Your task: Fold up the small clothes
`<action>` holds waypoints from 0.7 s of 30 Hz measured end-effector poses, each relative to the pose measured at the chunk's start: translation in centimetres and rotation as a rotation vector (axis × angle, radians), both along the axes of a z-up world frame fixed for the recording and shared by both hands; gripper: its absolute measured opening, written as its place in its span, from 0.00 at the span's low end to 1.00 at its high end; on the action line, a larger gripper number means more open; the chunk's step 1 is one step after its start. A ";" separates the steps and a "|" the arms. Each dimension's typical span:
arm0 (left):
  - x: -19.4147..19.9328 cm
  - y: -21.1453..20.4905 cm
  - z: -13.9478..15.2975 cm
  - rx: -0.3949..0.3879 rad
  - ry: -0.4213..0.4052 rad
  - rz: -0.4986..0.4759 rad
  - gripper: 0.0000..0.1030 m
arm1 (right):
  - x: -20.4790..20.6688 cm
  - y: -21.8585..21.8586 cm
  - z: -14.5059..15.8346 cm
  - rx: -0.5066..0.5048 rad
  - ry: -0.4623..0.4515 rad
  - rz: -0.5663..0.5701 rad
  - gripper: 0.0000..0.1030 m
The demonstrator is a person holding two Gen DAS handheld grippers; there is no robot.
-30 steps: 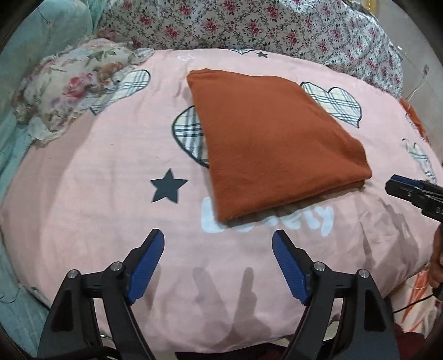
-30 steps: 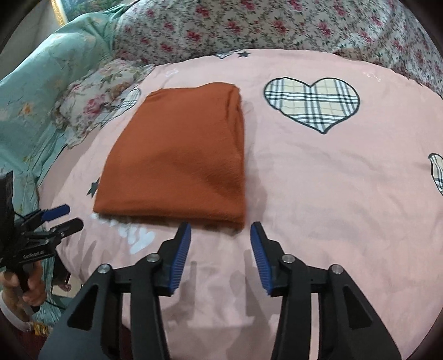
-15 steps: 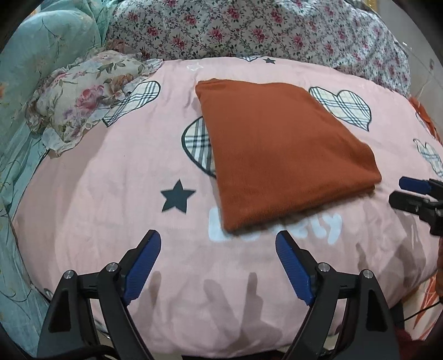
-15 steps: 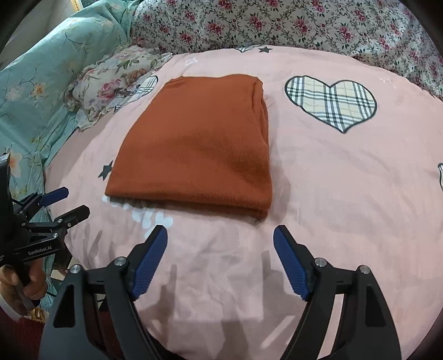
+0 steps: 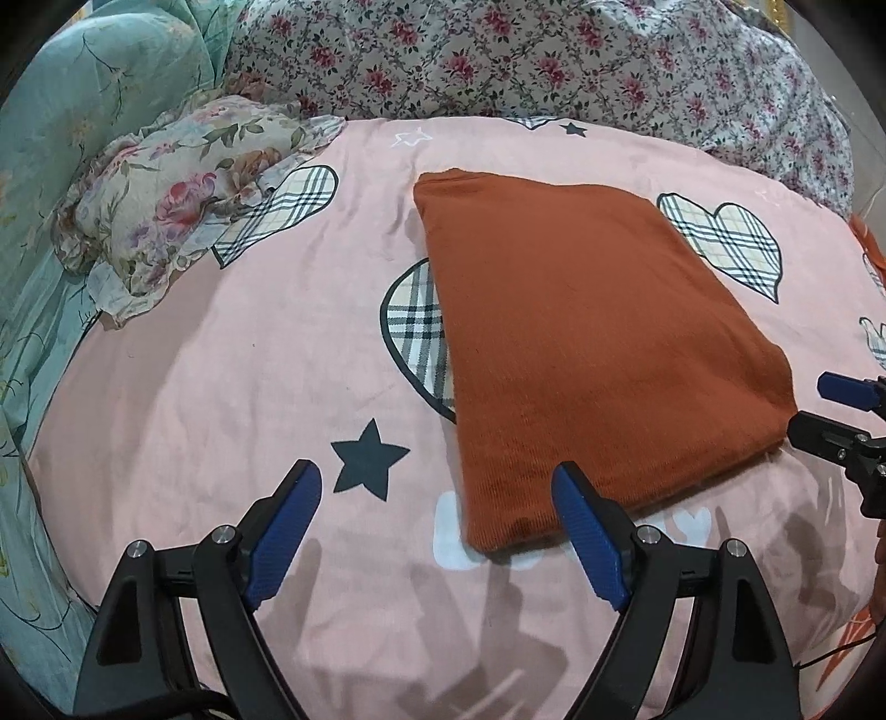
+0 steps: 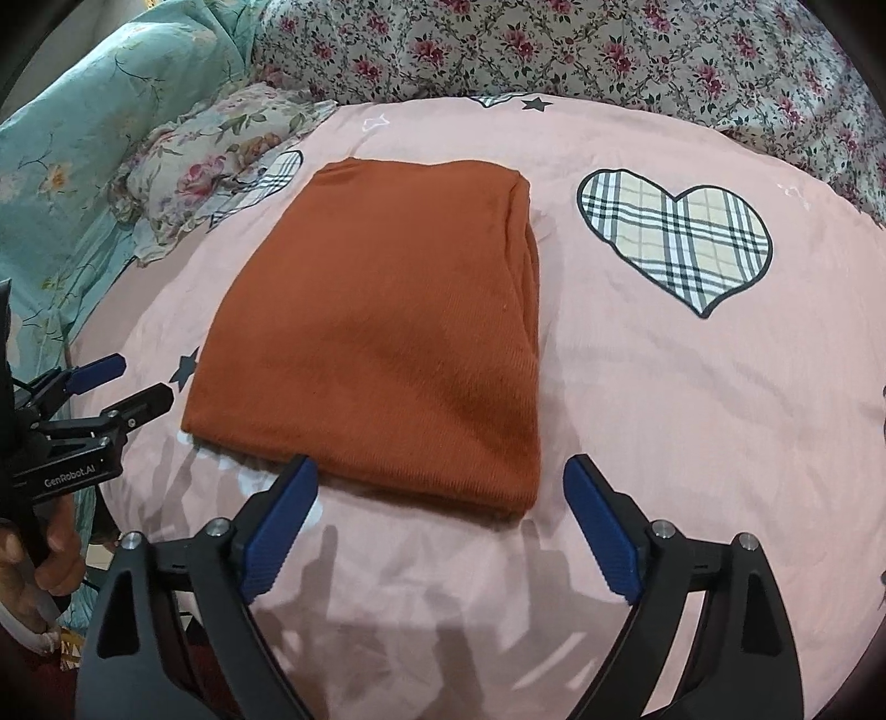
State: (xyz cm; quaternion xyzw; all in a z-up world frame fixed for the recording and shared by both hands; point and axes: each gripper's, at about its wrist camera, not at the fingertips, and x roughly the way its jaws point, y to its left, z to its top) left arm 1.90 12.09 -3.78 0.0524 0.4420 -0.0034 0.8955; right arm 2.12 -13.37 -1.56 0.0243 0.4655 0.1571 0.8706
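Both grippers hang wide and empty just short of the near edge of the garment: left gripper [image 5: 437,545] by its near-left corner, right gripper [image 6: 443,531], whose jaws have just been opening with nothing between them, by its near-right corner. Bed: pink duvet [image 6: 637,432] with plaid hearts and dark stars, lying broad and fairly smooth; floral quilt [image 6: 554,50] heaped along the far side, teal floral bedding [image 6: 83,127] to the left, small flowered pillow [image 5: 183,183] at the far left. Rust-orange knit garment [image 6: 376,332] lies mid-duvet as a compact flat rectangle, edges roughly even. Judgement: this piece looks folded; at most one more halving or setting aside remains. No other clothes are clearly visible.
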 end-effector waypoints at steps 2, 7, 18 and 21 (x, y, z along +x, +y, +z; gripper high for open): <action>0.4 0.0 0.1 0.007 0.000 0.006 0.83 | 0.5 0.0 0.1 -0.019 0.000 -0.006 0.90; 1.4 -0.2 0.4 0.014 -0.005 0.013 0.84 | 1.7 0.3 0.4 -0.058 -0.004 -0.009 0.92; 2.6 -0.3 0.8 -0.012 -0.013 0.012 0.84 | 3.6 0.8 0.6 -0.121 -0.009 -0.027 0.92; 2.8 -0.5 0.9 -0.014 -0.016 0.013 0.84 | 3.9 0.9 0.6 -0.132 -0.010 -0.033 0.92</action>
